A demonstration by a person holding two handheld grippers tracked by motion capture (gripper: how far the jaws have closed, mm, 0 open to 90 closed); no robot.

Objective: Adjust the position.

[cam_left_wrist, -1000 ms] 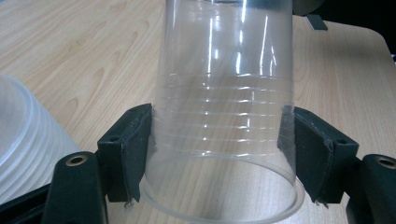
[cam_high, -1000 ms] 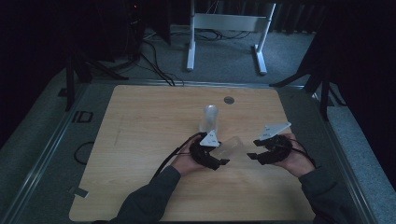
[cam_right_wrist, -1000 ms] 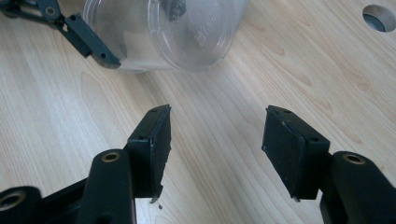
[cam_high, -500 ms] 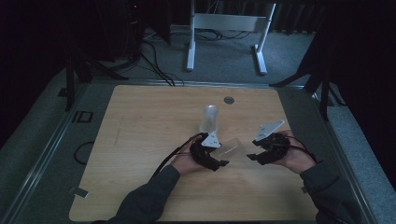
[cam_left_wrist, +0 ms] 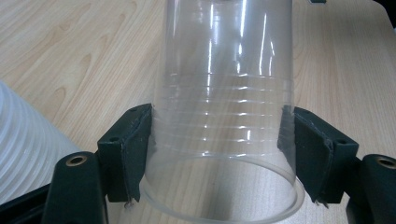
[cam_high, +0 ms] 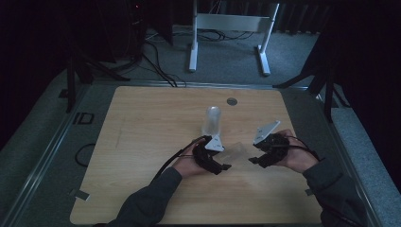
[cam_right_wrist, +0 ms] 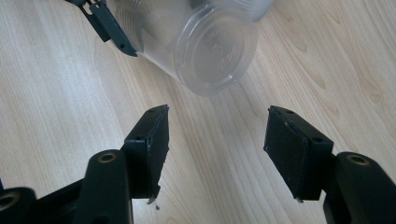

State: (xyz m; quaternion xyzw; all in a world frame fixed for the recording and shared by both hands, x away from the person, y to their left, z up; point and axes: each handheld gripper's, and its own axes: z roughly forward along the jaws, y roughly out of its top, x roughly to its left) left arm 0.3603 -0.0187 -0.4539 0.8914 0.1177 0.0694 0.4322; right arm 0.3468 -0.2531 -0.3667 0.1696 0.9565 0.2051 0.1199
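On the table (cam_high: pixel 142 142), two clear cups: left gripper (cam_left_wrist: pixel 219 154) clamps one (cam_left_wrist: pixel 224 93); right gripper (cam_right_wrist: pixel 217 140), just opening, holds nothing.

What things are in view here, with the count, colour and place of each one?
table: one, light wood, under everything
cup stack: one, clear, upright near the table's middle
cup: one, clear, on its side in the left gripper
round cap: one, grey, in the table top near its far edge
stand: one, white, on the floor beyond the table
cables: several, black, on the floor
left gripper: one, black, shut on the cup
right gripper: one, black, jaws have just been opening, nothing between them
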